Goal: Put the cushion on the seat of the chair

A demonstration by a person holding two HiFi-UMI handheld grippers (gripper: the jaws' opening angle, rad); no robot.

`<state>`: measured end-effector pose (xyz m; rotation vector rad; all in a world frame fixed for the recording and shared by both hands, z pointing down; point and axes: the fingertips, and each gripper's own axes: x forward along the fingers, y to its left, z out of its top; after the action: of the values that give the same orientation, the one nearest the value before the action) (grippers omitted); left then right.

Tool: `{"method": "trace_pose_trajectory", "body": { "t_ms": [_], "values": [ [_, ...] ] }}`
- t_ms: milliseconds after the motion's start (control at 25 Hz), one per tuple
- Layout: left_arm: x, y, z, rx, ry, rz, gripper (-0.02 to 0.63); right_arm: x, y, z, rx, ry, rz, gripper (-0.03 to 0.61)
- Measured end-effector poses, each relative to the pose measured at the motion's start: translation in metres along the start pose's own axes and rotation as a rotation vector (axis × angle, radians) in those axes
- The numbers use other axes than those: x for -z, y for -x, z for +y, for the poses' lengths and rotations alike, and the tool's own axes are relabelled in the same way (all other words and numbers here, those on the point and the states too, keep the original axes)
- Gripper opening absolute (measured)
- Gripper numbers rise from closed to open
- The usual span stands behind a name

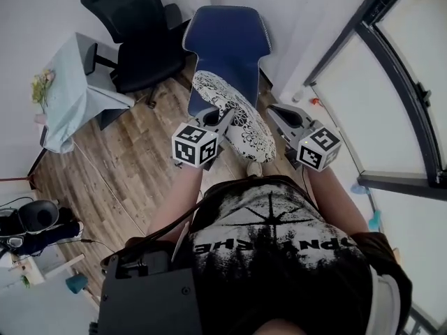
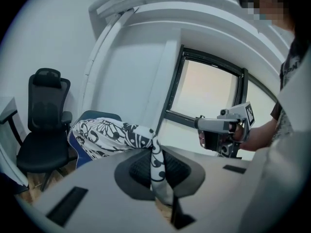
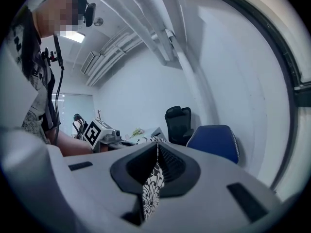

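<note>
Between my two claws hangs the cushion, white with a black flower pattern, stretched from one grip to the other. My left claw is clamped on a fold of its cover, with the cloth pinched tight between the ribbed pads. My right claw is likewise closed on a thin edge of the same patterned cloth. Seen from my head, the cushion lies over the lower part of the blue chair, just below its upright back, covering the place where the seat would show. Whether it touches the seat I cannot tell. From my left claw's view the cushion's bulk sits in front of the blue chair, with blue showing under it. A black office chair stands beside the blue one, next to a table with a pale cloth and a small bunch of flowers. Both chairs stand on a wood floor, and a dark-framed window runs along my right.
</note>
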<state>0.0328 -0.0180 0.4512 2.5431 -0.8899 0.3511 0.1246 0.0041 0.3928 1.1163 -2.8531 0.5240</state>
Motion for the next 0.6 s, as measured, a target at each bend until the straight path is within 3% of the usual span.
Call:
{"method": "trace_pose_trajectory", "body": {
  "t_ms": [280, 600],
  "values": [
    [-0.012, -0.031, 0.013, -0.039, 0.016, -0.005, 0.026, 0.002, -0.005, -0.040, -0.034, -0.012, 0.023, 0.020],
    [-0.016, -0.059, 0.022, -0.024, 0.017, 0.012, 0.026, 0.003, -0.015, -0.062, -0.042, -0.024, 0.038, 0.020]
  ]
}}
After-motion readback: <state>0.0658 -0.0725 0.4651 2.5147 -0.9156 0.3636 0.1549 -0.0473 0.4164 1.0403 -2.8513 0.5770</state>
